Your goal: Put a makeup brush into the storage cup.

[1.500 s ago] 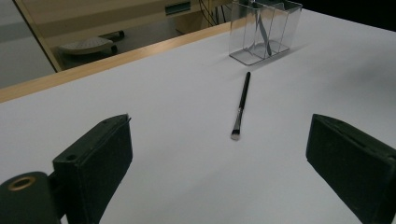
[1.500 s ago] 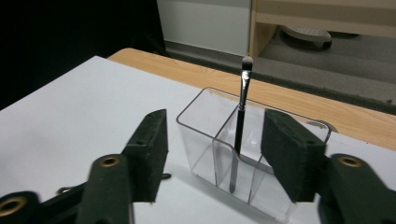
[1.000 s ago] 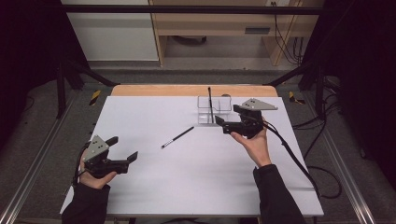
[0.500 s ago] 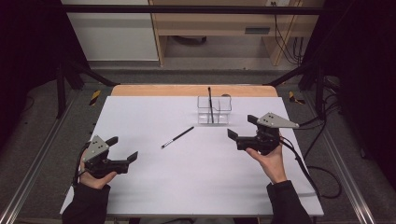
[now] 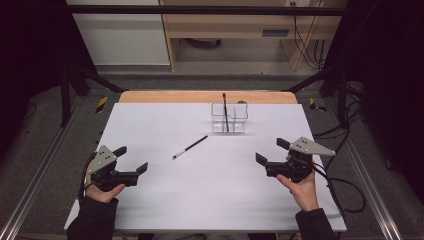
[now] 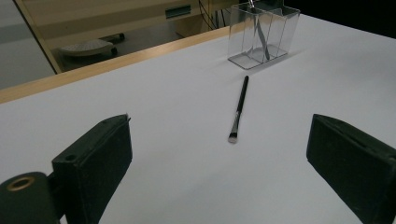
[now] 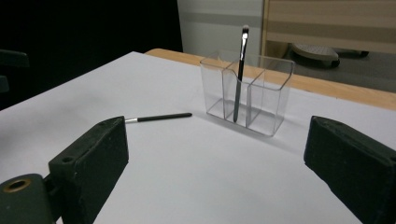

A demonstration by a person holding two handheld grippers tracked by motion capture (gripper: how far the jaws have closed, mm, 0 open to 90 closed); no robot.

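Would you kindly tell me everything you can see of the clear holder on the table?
The holder is a clear, plastic-looking box, open at the top, with inner walls splitting it into three compartments side by side. It stands upright on the white table, near its far edge. One brush stands in its middle compartment, head up, leaning on the rim. No gripper touches it.

White table [image 5: 165, 200] bears brush [image 5: 190, 147] and clear organizer [image 5: 229, 119].
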